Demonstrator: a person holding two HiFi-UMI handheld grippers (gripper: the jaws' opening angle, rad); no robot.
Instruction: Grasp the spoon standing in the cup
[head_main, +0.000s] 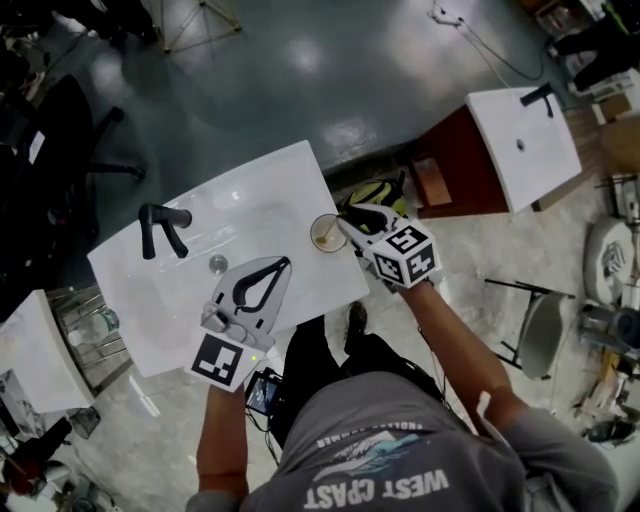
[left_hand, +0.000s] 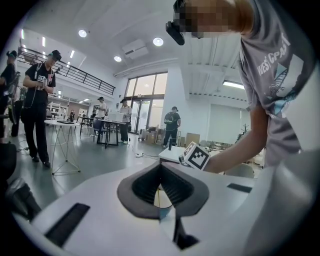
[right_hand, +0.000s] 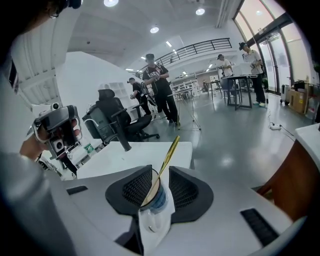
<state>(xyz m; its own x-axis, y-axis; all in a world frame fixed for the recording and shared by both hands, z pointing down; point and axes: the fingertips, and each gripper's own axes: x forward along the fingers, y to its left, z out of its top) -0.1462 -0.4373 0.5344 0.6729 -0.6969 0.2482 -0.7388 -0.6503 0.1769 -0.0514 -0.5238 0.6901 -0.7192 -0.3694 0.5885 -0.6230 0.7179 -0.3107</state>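
A glass cup (head_main: 325, 233) stands at the right edge of a white sink basin (head_main: 250, 205). In the right gripper view a gold spoon (right_hand: 169, 152) leans up out of the cup (right_hand: 156, 199), which has a blue band. My right gripper (right_hand: 160, 172) is open, one jaw on each side of the spoon's handle, and the pads do not press on it. In the head view the right gripper (head_main: 347, 220) reaches the cup from the right. My left gripper (head_main: 283, 263) hovers over the basin, shut with nothing in it; its tips meet in the left gripper view (left_hand: 160, 167).
A black faucet (head_main: 160, 225) rises at the basin's left side, with a drain (head_main: 218, 264) near the middle. A second white basin (head_main: 525, 140) on a brown stand sits to the upper right. Office chairs and several people stand further off on the grey floor.
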